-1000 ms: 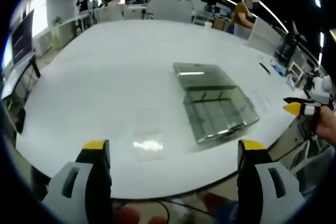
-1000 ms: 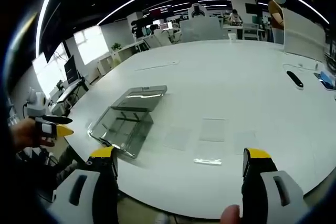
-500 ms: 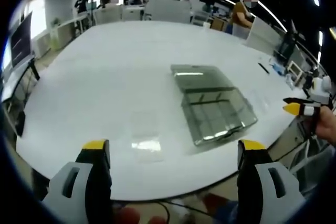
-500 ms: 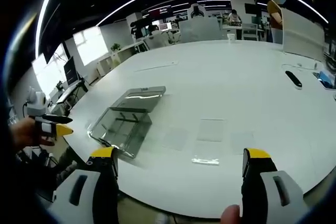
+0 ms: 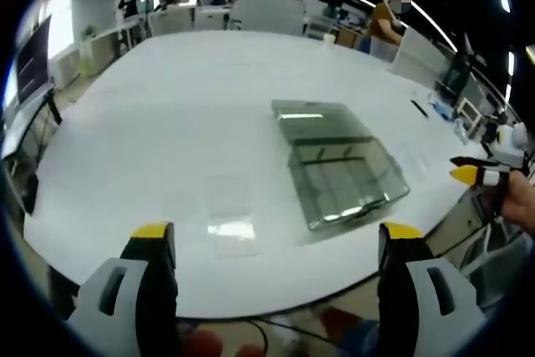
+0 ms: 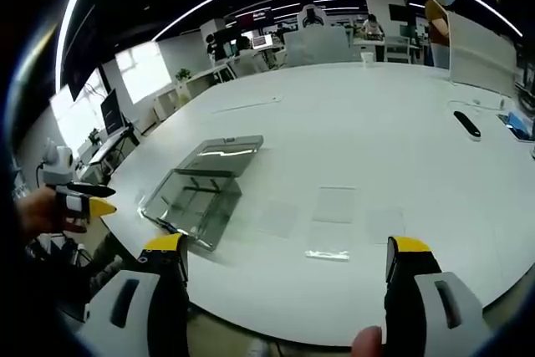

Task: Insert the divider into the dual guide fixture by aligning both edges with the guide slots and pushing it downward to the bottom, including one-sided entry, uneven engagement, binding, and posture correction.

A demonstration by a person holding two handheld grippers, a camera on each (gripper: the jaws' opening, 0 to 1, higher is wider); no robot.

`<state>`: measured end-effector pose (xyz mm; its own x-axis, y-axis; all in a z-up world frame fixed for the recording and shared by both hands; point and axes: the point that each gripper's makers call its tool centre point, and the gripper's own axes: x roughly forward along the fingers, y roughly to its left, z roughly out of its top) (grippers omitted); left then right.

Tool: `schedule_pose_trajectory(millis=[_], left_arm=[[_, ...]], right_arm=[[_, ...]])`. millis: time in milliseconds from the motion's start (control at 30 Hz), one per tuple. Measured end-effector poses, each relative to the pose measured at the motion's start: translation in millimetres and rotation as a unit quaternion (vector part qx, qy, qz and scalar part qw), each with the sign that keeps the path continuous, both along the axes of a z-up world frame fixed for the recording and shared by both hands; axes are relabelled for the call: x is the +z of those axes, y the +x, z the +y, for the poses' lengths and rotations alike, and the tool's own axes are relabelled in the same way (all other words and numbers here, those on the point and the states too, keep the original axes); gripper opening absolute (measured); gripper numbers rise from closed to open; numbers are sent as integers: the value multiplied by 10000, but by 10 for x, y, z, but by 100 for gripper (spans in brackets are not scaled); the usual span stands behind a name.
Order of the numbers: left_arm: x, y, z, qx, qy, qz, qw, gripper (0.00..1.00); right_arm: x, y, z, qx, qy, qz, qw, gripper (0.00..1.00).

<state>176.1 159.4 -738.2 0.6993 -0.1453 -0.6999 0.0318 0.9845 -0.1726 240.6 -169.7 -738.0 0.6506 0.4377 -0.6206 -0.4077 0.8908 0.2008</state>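
Left gripper view looks down along the left gripper (image 5: 272,244), held level over the near edge of a large white table (image 5: 167,98), its two yellow-tipped jaws spread wide apart with nothing between them. Ahead and to the right on the tabletop lies the clear dual guide fixture (image 5: 338,160), a flat see-through box with inner walls, and nearer the jaws a clear flat divider (image 5: 231,215) lies on the table, well apart from the fixture. At the far right edge of this view the right gripper (image 5: 481,175) shows in a hand, its yellow tip pointing left, off the table's edge. Right gripper view shows the right gripper (image 6: 284,257) also poised over the table's rim (image 6: 468,286), jaws parted wide and empty; the fixture (image 6: 199,194) sits to the left, and clear sheets (image 6: 332,219) lie flat between it and the jaws' line. The left gripper (image 6: 79,202) appears at the left edge, held in a hand beyond the table. A dark, slim object (image 6: 468,125) rests far right on the table.
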Motion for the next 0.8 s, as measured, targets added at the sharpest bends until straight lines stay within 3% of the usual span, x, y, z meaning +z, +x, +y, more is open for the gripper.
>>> schedule_pose_trajectory(millis=[800], left_arm=[[8, -57, 9, 40, -16, -1, 10000, 99]], right_arm=[[-14, -46, -1, 34, -29, 31, 10000, 97]])
